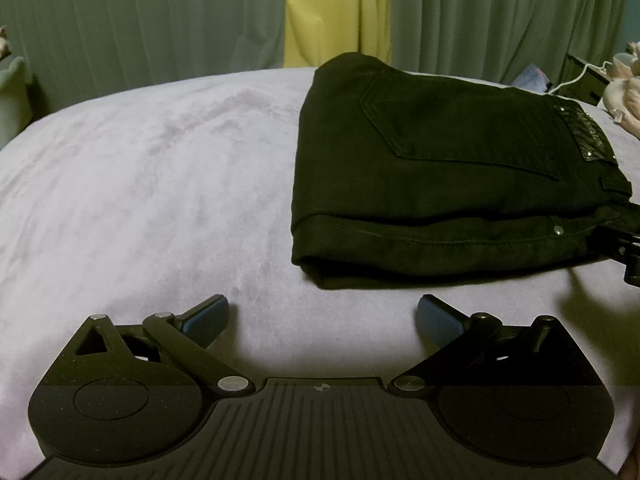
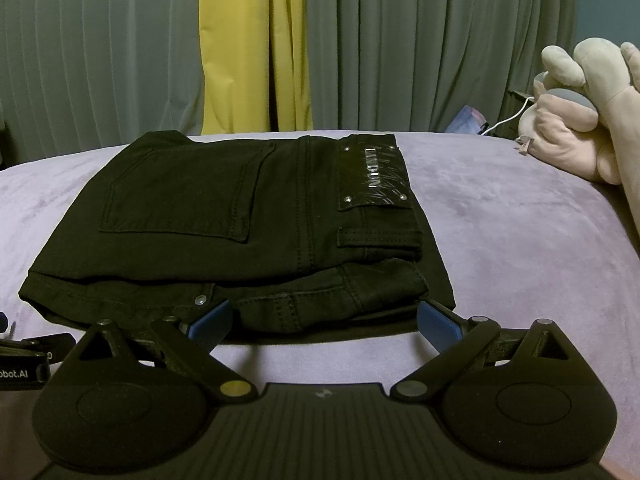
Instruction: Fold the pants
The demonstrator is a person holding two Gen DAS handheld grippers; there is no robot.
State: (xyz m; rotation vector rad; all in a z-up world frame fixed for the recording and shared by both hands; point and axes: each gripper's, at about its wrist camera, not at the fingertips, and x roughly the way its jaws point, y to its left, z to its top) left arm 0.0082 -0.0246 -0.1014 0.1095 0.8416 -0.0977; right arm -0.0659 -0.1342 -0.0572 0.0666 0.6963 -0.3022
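Waistband patch (image 2: pixel 374 174) on the folded black pants (image 2: pixel 224 216): metallic letters running sideways, reading roughly "LANDIM"; last letters uncertain.
Same patch (image 1: pixel 591 133) in the left wrist view: lettering too blurred to read.
Black gripper body (image 2: pixel 20 368) at the left edge of the right wrist view: white print "obot.AI", start of the word cut off by the frame.
Elsewhere: nothing legible.
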